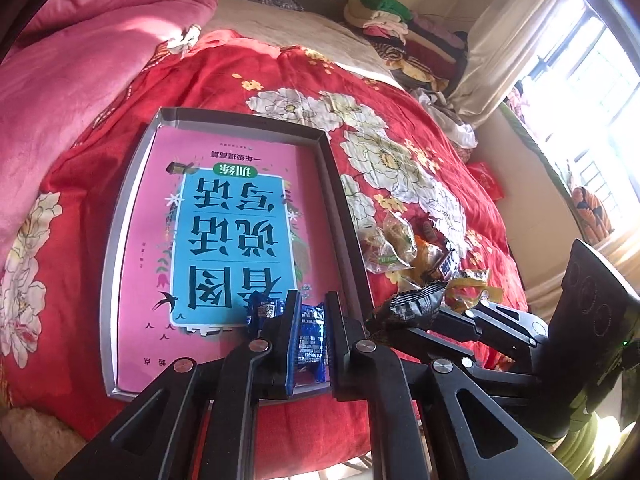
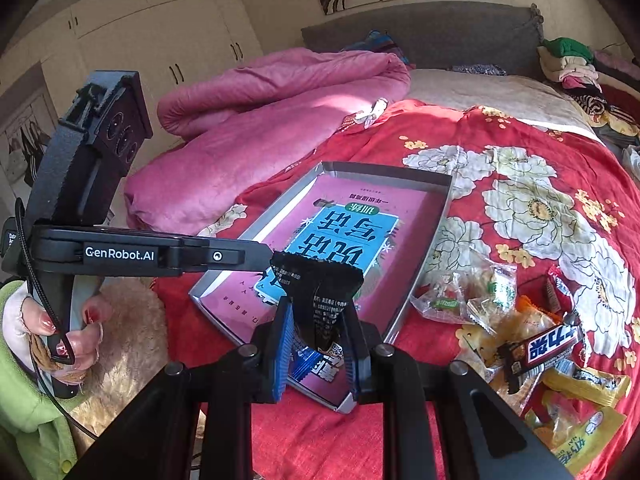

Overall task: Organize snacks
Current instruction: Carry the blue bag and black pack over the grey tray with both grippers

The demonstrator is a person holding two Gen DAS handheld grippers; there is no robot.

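A: So, what are the left tongs (image 1: 308, 344) holding?

B: A blue snack packet (image 1: 310, 336), pinched between the pads, low over the near end of the grey tray (image 1: 120, 216). It looks ready to be laid down there, on the pink book (image 1: 224, 216) lining the tray.

A: And the right tongs (image 2: 316, 344)?

B: Closed on a black snack packet (image 2: 320, 292), gripped by its lower end so the crimped top stands up. It hangs over the tray's near corner, probably next in line.

A: Why the tray on the bed?

B: My guess is that it gives a firm flat spot on the soft red quilt (image 2: 540, 208). The unsorted snack pile (image 2: 520, 320) lies just beside the tray's right edge, within easy reach.
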